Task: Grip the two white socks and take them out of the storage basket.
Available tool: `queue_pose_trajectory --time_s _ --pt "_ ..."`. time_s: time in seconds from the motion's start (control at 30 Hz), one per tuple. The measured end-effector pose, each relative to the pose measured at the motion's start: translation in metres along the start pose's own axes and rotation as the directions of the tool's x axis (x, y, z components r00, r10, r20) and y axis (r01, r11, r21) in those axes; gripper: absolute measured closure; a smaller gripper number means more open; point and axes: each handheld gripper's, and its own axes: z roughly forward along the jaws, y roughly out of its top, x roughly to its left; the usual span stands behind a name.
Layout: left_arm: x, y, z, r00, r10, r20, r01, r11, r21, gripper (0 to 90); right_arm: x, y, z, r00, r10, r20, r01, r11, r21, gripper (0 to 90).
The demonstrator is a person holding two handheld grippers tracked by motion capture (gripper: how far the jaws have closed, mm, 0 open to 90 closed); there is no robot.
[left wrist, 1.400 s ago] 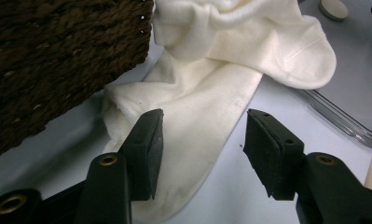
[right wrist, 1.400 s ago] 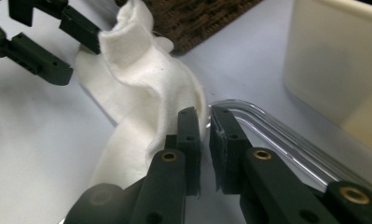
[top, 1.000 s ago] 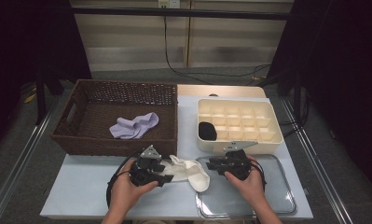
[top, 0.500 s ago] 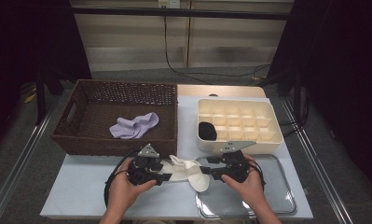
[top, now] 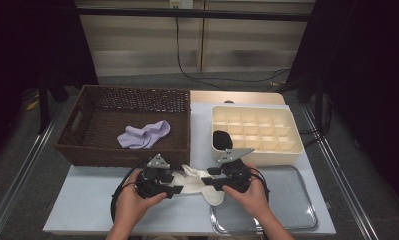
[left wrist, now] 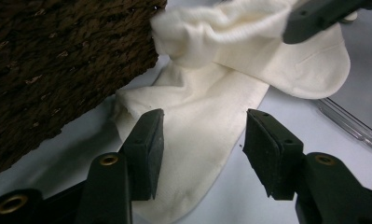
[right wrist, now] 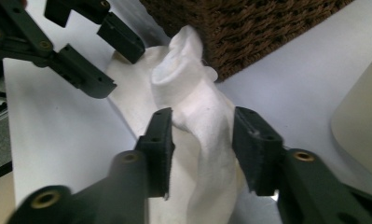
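Working a white sock (top: 199, 182) flat on the table (top: 82, 200), just in front of the wicker basket (top: 127, 150) and beside the clear tray (top: 287, 205). The sock lies between the two hands, its bunched cuff against the basket wall.

Left gripper (left wrist: 200, 140): jaws apart, straddling the flat lower stretch of the sock, pads not pressing on it. Released.

Right gripper (right wrist: 200, 144): jaws on either side of a raised fold of sock; they have just been closing, the fabric stands between them, the left pad at the cloth, a gap on the other side. Not yet clamped, by the look of it.

Handling, as a judgement: light, limp knit, no stiffness; it will sag and fold wherever it is lifted, and drag along the table. No risk of breakage. Best purchase is a pinched ridge of doubled fabric, or the thicker ribbed cuff, not a single flat layer.

Elsewhere: lilac cloth (top: 144, 135) in the basket; divided cream box (top: 257, 132) behind, one dark item (top: 221, 140) in a near cell.
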Motion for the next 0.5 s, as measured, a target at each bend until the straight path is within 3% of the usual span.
queue_pose_trajectory --time_s 0.2,0.3,0.4,0.5 --pt "0.002 -0.001 -0.004 0.9998 0.001 -0.019 -0.001 1.0 0.01 48.8 -0.003 0.0 -0.004 0.9999 0.001 -0.012 -0.001 1.0 0.003 80.2" --pt "0.004 -0.003 -0.002 0.9994 0.005 -0.033 -0.004 0.9997 0.024 57.5 -0.003 0.001 -0.011 0.9994 0.007 -0.035 -0.007 1.0 -0.006 83.3" --pt "0.007 -0.005 0.0 0.9974 0.024 -0.069 -0.019 0.9975 0.069 70.4 0.0 0.001 -0.017 0.998 0.014 -0.061 -0.015 1.0 -0.014 84.5" --pt "0.008 -0.008 0.005 0.9965 0.035 -0.076 -0.027 0.9936 0.109 75.8 0.004 0.002 -0.02 0.9947 0.023 -0.1 -0.024 1.0 -0.016 85.1"
